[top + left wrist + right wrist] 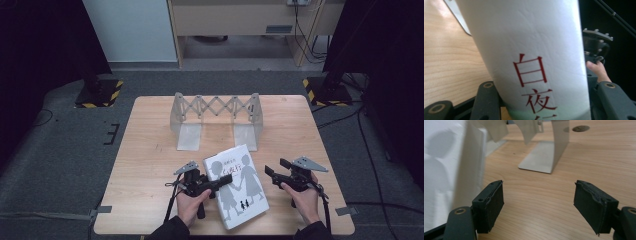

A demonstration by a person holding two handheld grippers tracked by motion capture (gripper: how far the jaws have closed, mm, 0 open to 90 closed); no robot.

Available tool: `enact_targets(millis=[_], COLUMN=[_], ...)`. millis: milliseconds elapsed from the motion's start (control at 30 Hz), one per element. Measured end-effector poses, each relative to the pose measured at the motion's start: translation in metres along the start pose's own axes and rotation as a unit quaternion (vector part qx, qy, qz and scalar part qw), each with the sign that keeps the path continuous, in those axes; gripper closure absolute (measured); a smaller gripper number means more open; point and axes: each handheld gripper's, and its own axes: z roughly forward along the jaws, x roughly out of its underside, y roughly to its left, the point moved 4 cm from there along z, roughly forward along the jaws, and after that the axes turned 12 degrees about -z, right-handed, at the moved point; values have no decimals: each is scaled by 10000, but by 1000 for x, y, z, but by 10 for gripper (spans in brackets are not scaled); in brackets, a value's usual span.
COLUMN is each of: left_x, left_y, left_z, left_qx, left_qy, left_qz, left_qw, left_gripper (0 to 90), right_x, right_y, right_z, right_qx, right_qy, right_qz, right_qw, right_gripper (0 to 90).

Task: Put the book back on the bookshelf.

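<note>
1. A light wooden desk stands on a grey carpet, with dark curtains at both sides of the room.
2. One white book lies on the near half of the desk, between the two hands; its long axis runs from the person towards the far edge, a little tilted to the left.
3. The left gripper has its fingers around the spine side of the book; in the left gripper view the white spine with red characters sits between the two fingers, which hold it.
4. The right gripper is just beside the right edge of the book, not touching; its fingers stand wide with only bare desk between them, and the book lies to their left.
5. The left hand is therefore the one on the book; the right is near but free.
6. Count: one book, one folding metal book stand farther back, two grippers.
</note>
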Motion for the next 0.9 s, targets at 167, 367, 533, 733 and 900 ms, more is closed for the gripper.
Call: enact_targets(millis=[167,367,533,733,900], left_x=[-3,-8,-14,-19,-25], left_y=[-2,-5,-9,-11,-16], left_z=[-2,-6,-11,-16,-21], left_qx=[8,79,136,101,42], left_qy=[-21,-60,-115,-163,-181], left_qz=[-6,-13,46,106,221], left_qw=[10000,9999,9998,9998,9996], left_gripper=[467,490,510,518,522], right_x=[8,17,22,27,29], right_y=[-8,-16,-21,-26,-28], right_z=[3,5,5,6,7], right_qx=[235,586,750,825,836], right_qy=[303,726,897,1075,1172], right_qz=[-136,-430,-484,-516,-511], right_qw=[9992,9947,9920,9894,9883], right_gripper=[225,210,210,201,193])
